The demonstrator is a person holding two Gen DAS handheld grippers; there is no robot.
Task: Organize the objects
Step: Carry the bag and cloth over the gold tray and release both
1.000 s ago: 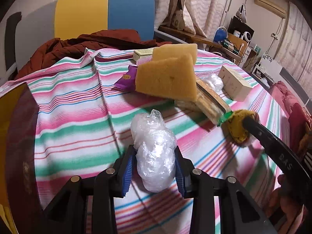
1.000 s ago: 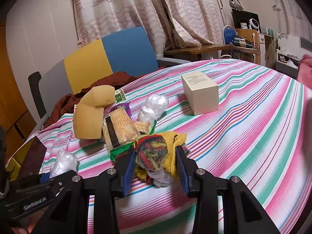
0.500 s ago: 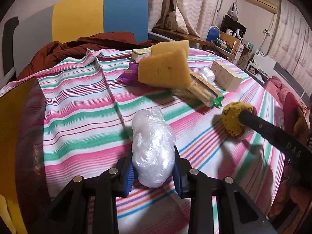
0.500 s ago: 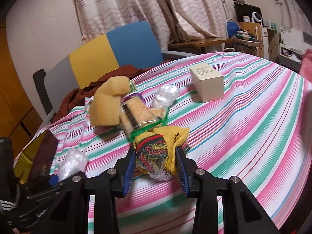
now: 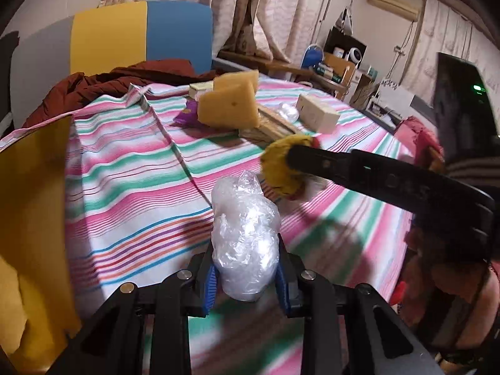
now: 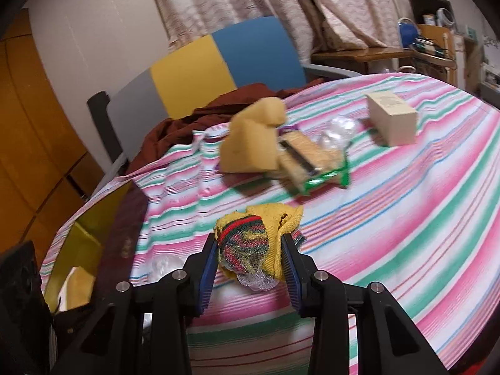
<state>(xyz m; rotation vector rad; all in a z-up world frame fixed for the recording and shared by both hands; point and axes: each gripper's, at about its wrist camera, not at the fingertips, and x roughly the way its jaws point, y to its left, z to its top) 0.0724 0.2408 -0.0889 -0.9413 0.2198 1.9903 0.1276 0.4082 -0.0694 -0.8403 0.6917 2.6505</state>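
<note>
My left gripper [image 5: 247, 276] is shut on a crumpled wad of clear plastic [image 5: 245, 234], which it holds a little above the striped tablecloth [image 5: 125, 172]. The blue pads press into both sides of the wad. My right gripper [image 6: 250, 257] is shut on a yellow knitted cloth with red and green stripes [image 6: 250, 237], also lifted off the table. In the left wrist view that cloth [image 5: 278, 172] hangs just right of the plastic wad, on the end of the right gripper's black finger.
Further back lie a yellow sponge [image 6: 253, 143], a green-edged snack pack [image 6: 306, 159], a second plastic wad [image 6: 339, 128] and a white box [image 6: 392, 117]. An open yellow box [image 6: 90, 237] stands at the table's left edge. Behind it is a chair [image 5: 140, 34] with brown fabric [image 5: 109, 81].
Both grippers have drawn back from the pile and risen slightly with their loads. The left pads have squeezed further into the plastic. The right gripper now sits nearer the left one.
</note>
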